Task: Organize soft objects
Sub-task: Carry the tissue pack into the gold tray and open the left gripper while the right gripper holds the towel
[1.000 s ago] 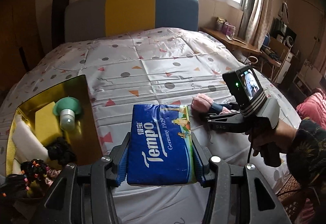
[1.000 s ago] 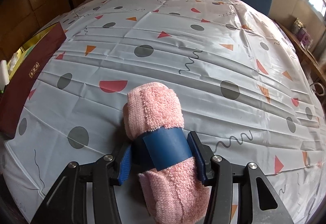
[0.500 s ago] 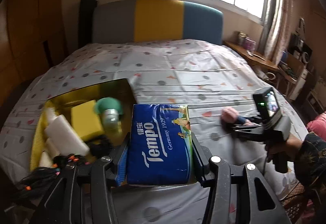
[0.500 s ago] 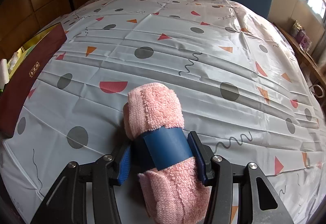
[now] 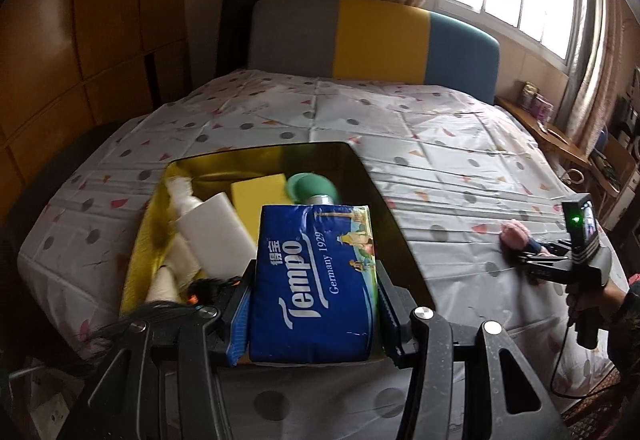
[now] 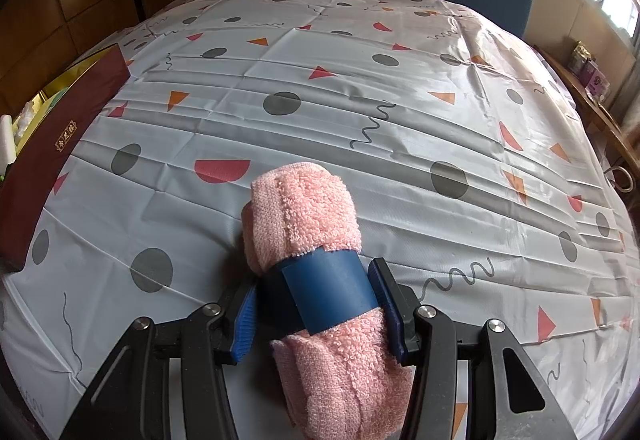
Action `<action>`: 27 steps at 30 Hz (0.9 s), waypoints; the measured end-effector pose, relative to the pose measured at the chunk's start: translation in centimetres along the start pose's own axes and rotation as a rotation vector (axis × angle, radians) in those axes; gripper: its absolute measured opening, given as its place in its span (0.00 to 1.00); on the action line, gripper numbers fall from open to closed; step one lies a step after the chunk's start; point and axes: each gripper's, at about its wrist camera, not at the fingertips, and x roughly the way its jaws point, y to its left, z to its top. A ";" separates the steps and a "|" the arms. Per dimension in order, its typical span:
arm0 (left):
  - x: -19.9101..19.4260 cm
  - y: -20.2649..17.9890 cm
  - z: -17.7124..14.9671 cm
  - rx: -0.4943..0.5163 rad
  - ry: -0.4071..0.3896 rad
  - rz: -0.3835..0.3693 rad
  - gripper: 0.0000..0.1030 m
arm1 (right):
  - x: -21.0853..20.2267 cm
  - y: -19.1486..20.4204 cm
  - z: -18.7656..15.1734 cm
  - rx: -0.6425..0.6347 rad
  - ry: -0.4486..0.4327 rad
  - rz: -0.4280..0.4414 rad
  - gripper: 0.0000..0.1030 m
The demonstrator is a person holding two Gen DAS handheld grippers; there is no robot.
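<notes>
Bedroom bed [image 5: 440, 144]: your left claw [image 5: 314, 304] grips the tissue pack [image 5: 316, 276] over the gold box [image 5: 372, 180] at twelve o'clock; lower, release. Your right claw [image 6: 320, 304] clamps the pink towel roll [image 6: 316, 260].

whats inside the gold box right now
Inside the gold box: a yellow sponge, white foam block, green-capped item and black hair ties. The Tempo tissue pack covers its near right part.
</notes>
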 end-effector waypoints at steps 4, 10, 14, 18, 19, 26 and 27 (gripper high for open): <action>0.2 1.3 -0.4 -0.017 0.011 0.024 0.50 | 0.1 0.1 0.0 0.000 0.000 -0.001 0.50; 0.6 4.2 -1.1 -0.095 0.044 0.020 0.50 | 0.1 0.1 0.0 -0.003 0.001 -0.003 0.50; 0.7 6.9 -1.5 -0.171 0.061 0.033 0.50 | 0.1 0.2 0.1 -0.004 0.002 -0.006 0.50; 1.2 9.2 -1.3 -0.294 0.092 -0.017 0.50 | 0.1 0.1 0.1 -0.010 0.004 -0.007 0.50; 1.2 9.3 -1.2 -0.308 0.091 -0.028 0.50 | 0.1 0.1 0.1 -0.013 0.005 -0.009 0.50; 2.5 6.4 -0.2 -0.259 0.106 -0.100 0.50 | 0.2 0.3 0.3 -0.024 0.010 -0.017 0.50; 3.1 5.8 0.0 -0.252 0.123 -0.115 0.50 | 0.2 0.2 0.3 -0.025 0.010 -0.017 0.50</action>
